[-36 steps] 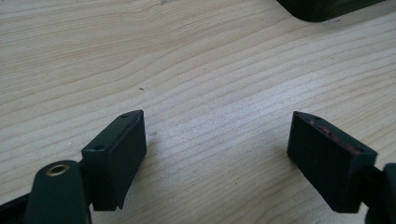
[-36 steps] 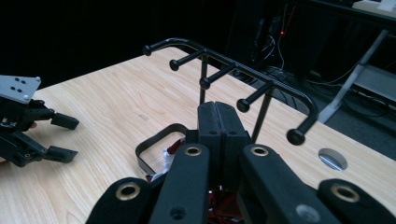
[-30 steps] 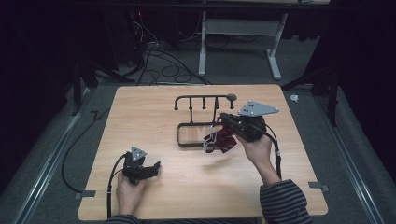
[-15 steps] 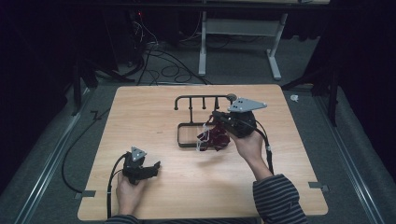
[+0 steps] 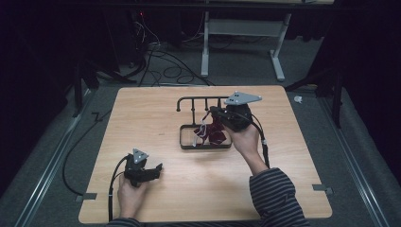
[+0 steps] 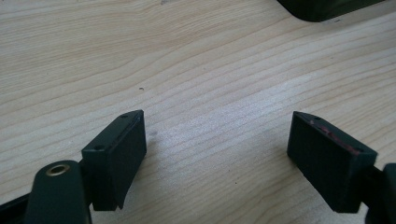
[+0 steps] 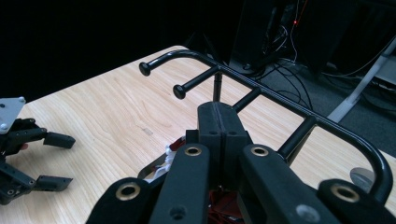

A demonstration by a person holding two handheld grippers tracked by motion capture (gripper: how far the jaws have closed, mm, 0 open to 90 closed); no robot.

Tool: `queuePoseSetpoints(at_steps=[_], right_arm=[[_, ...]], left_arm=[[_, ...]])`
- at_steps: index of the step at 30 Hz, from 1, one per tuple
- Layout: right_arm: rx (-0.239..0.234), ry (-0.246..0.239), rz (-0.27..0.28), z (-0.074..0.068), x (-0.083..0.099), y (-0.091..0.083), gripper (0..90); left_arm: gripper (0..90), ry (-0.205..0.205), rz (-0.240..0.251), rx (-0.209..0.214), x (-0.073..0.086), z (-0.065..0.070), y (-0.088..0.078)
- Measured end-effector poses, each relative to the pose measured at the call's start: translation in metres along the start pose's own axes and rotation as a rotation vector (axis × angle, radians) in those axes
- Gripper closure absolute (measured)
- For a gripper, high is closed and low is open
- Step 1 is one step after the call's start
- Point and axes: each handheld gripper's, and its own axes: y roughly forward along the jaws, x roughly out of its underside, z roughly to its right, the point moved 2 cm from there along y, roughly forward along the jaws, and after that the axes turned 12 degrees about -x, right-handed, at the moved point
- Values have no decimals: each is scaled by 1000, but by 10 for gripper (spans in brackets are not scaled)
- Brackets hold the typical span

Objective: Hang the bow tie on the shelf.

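Pale woodgrain table; black tubular rack

Dim room, grey floor (cables)

Wooden table, black rack, perhaps red cloth

Dk-red cloth bunched in black rack's tray.
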Motion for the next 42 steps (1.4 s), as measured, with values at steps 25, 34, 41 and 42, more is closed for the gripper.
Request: queuePoseSetpoints(at_steps=[25, 34, 41, 42], right_arm=[[33, 21, 6, 9, -16, 17, 900], [51, 61, -2, 22, -15, 19, 900], [57, 68, -14, 27, -13, 24, 900], [64, 73, -14, 29, -12, 24, 900]], left_arm=[[201, 3, -1, 3, 0, 0, 0], [200, 5, -2, 4, 0, 1, 0], [200, 4, -1, 4, 0, 1, 0], [199, 4, -1, 4, 0, 0, 0]])
